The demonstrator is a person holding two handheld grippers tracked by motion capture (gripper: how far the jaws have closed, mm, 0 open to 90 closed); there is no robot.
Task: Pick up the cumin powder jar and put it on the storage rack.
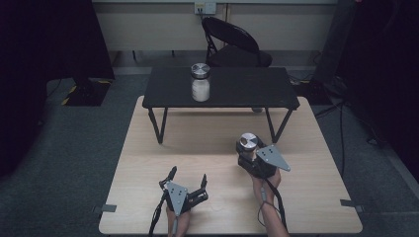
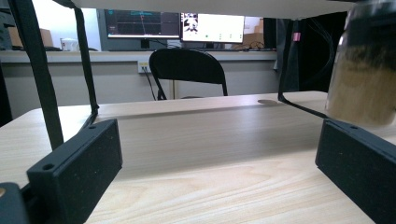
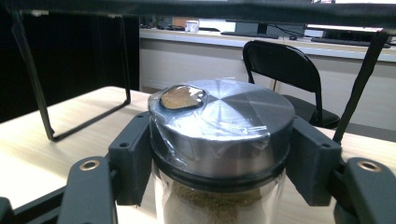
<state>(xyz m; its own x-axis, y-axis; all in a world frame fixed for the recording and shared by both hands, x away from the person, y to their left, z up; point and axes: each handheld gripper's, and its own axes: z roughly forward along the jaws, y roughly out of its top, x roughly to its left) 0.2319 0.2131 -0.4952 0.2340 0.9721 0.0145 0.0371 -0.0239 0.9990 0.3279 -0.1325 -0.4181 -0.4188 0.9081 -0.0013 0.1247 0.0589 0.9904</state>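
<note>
Lower centre, the left gripper (image 1: 188, 178) rests with jaws apart; right of centre, the right gripper (image 1: 245, 154) clamps a brown-spice jar (image 1: 248, 142).

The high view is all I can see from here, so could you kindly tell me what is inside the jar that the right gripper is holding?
Observer: The jar holds a brown powder, seen below its metal lid in the right gripper view.
Operator: Is the lid bare?
Observer: No, clear film covers it, with a brown patch under the film near one edge.
Operator: Where do the right gripper's jaws sit?
Observer: They clamp the jar at the lid, one on each side.
Operator: And the left gripper?
Observer: Open, nothing between its jaws but bare wooden table.
</note>
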